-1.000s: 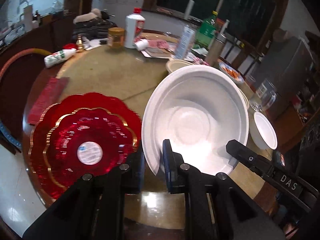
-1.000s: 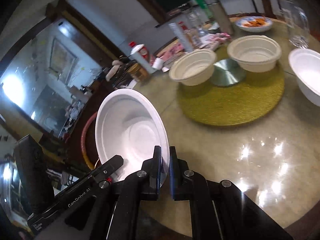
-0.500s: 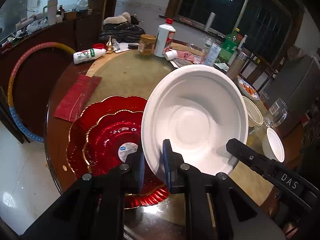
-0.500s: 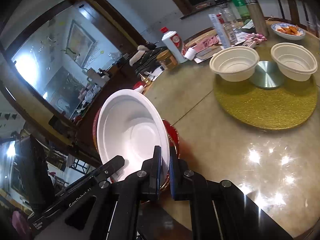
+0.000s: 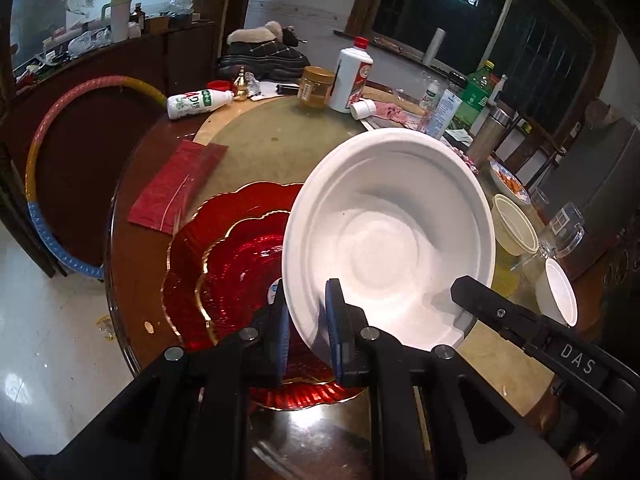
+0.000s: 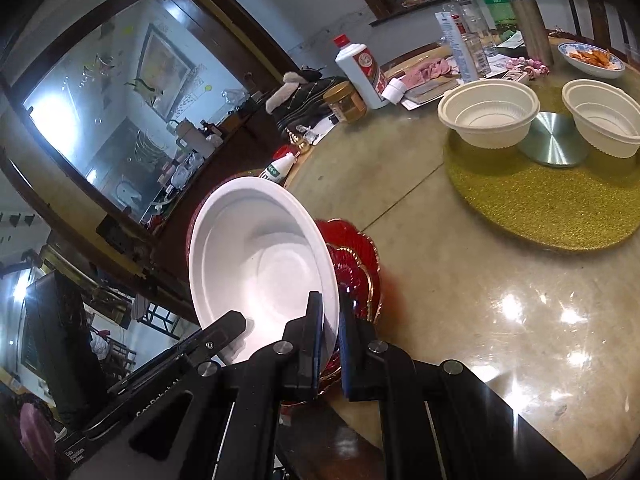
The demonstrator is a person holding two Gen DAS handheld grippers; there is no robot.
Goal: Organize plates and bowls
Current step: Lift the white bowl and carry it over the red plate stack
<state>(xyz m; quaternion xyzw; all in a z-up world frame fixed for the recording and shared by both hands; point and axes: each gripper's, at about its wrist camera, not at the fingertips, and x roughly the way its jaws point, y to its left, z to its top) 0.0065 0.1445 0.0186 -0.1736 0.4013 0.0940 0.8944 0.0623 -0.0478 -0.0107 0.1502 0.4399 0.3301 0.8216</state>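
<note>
Clamped on opposite rims of the white bowl [image 5: 392, 232]: left gripper [image 5: 307, 320] and right gripper [image 6: 330, 332]. Held tilted just ahead, above stacked red plates [image 5: 236, 264]. Only right view: two cream bowls [image 6: 488, 114] well beyond.

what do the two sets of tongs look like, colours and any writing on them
Both tongs are matte black, angular frames with round silver screw heads. The left tongs have blue pads on the inner faces of their fingers, as do the right tongs. White letters "DAS" mark the right one's body; the left one's side has partly legible white lettering. No cables or sleeves show.
</note>
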